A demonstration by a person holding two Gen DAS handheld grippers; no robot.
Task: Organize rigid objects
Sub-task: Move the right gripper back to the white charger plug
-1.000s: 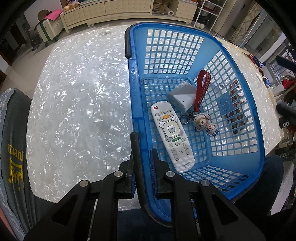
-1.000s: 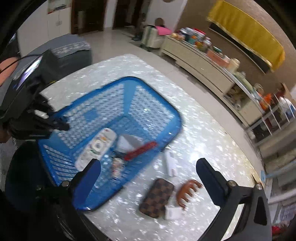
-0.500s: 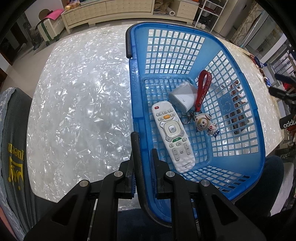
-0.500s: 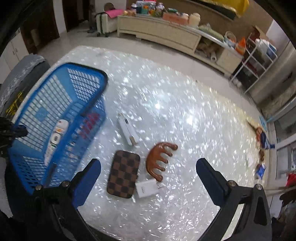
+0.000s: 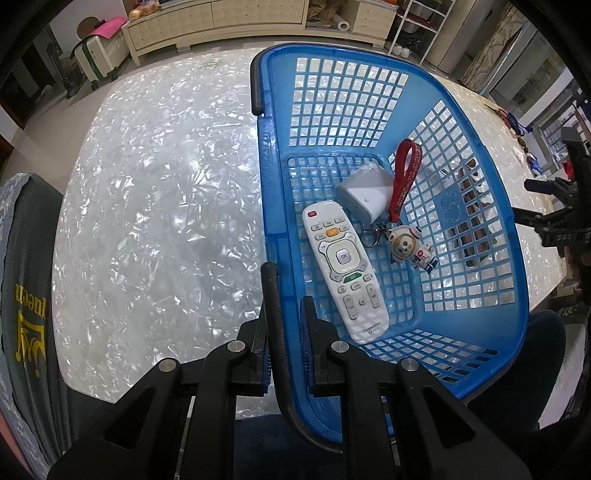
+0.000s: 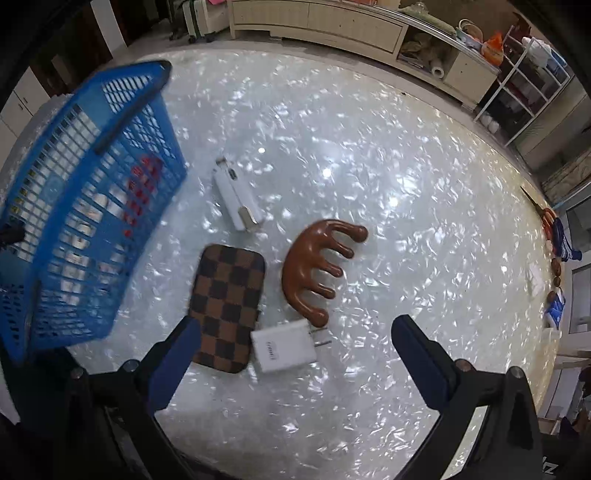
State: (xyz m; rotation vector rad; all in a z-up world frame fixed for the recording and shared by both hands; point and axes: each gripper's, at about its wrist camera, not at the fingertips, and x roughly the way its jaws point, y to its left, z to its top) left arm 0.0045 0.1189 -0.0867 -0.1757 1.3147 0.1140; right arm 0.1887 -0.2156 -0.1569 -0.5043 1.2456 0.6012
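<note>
My left gripper (image 5: 286,295) is shut on the near rim of a blue plastic basket (image 5: 472,155), which also shows in the right wrist view (image 6: 59,236). Inside lie a white remote (image 5: 345,269), a small white box (image 5: 365,190) and a red-strapped astronaut keychain (image 5: 410,247). My right gripper (image 6: 291,345) is open and empty above the table. Below it lie a brown checkered case (image 6: 227,308), a white plug adapter (image 6: 284,345), a brown wooden comb-shaped massager (image 6: 317,266) and a white power bank (image 6: 238,199).
The white shell-pattern table (image 5: 155,206) carries everything. Small beads and blue items (image 6: 557,251) lie at its far right edge. A chair back (image 5: 26,295) stands at the left. A cream cabinet (image 6: 332,22) stands beyond the table.
The right gripper has swung right and lower, from over the basket to over the loose items on the table. The left gripper keeps its hold on the basket rim.
</note>
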